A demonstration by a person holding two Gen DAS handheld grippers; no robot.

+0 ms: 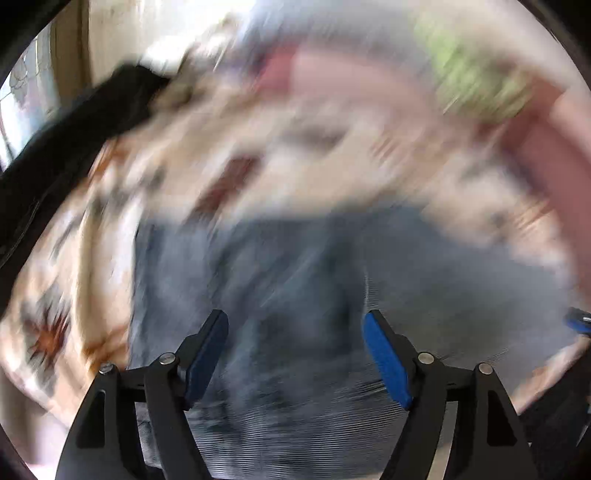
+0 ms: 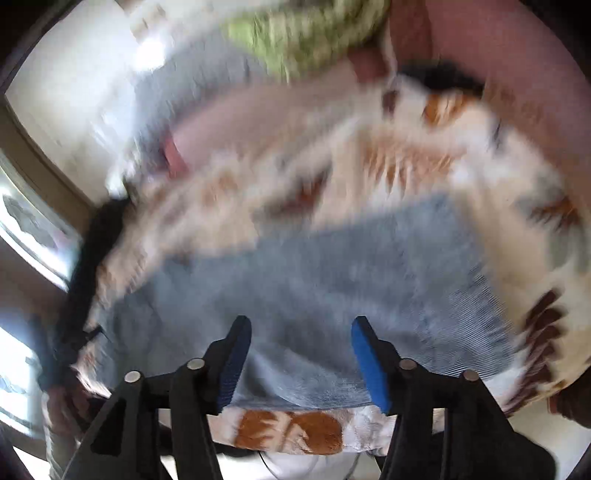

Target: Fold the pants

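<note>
— Blue denim, was it? Where did the pants (image 1: 280,280) lie?

— Flat on a patterned bedspread (image 1: 280,173), cream with rust-brown and grey shapes, in what looked like a folded block. In the right wrist view the pants (image 2: 314,280) filled the middle, their near edge just ahead of the fingers, with a strip of bedspread (image 2: 291,430) below it.

— And the left tool (image 1: 295,332)?

— Its fingers stood apart over the denim, gripping nothing. Whether it touched the cloth, I could not tell; everything was smeared with motion blur.

— The right tool (image 2: 301,336)?

— Also spread apart, empty, poised above the near part of the pants.

— Any label or writing on them?

— None that could be read through the blur.

— What lay farther out?

— A green cloth (image 2: 306,33) and a pink one (image 2: 236,122) at the far side, and a black strap (image 1: 74,122) to the left.
</note>
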